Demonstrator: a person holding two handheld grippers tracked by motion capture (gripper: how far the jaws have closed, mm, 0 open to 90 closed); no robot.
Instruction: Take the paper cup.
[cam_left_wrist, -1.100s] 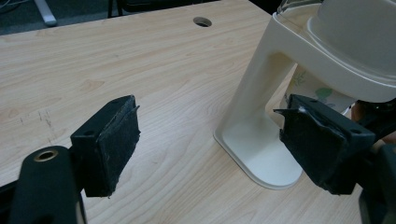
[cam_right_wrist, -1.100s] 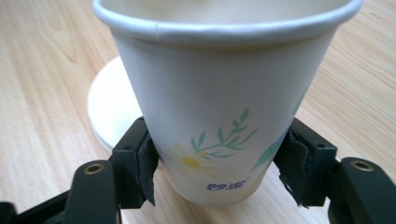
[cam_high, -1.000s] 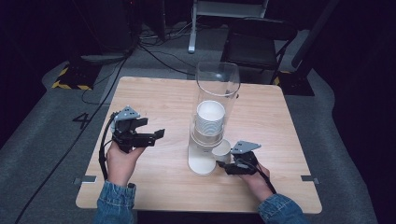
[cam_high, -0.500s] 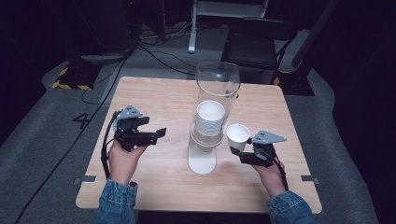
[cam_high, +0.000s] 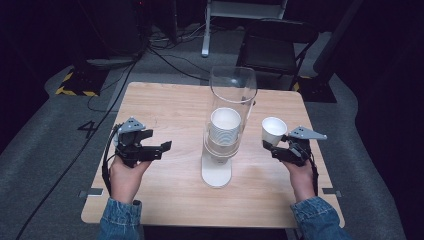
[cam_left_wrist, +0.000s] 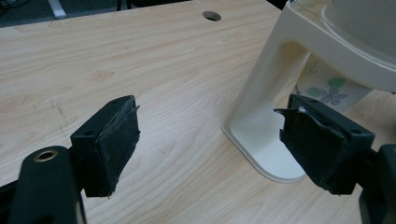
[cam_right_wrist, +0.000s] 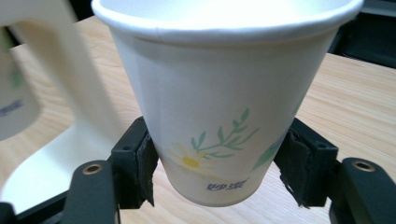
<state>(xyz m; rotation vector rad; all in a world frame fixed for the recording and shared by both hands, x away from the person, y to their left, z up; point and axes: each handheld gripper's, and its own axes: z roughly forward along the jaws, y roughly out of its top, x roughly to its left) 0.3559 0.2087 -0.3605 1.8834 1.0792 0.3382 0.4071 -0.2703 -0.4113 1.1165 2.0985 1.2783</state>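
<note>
A clear tube cup dispenser (cam_high: 229, 125) on a cream stand (cam_high: 216, 172) holds a stack of white paper cups (cam_high: 225, 122) at the table's middle. My right gripper (cam_high: 276, 145) is shut on one white paper cup (cam_high: 273, 131) with a flower print (cam_right_wrist: 219, 116), held upright above the table to the right of the dispenser; both pads press the cup's lower sides. My left gripper (cam_high: 165, 147) is open left of the dispenser with nothing between its jaws. In the left gripper view the stand's foot (cam_left_wrist: 261, 135) lies beyond the open gripper (cam_left_wrist: 205, 149).
The wooden table (cam_high: 170, 105) has a cable hole (cam_left_wrist: 211, 15) near its far side. A black chair (cam_high: 272, 47) and cables lie on the floor beyond the table. Bare wood lies on both sides of the dispenser.
My right gripper has carried the cup from under the dispenser out to the right and upward. The left gripper has stayed in place.
</note>
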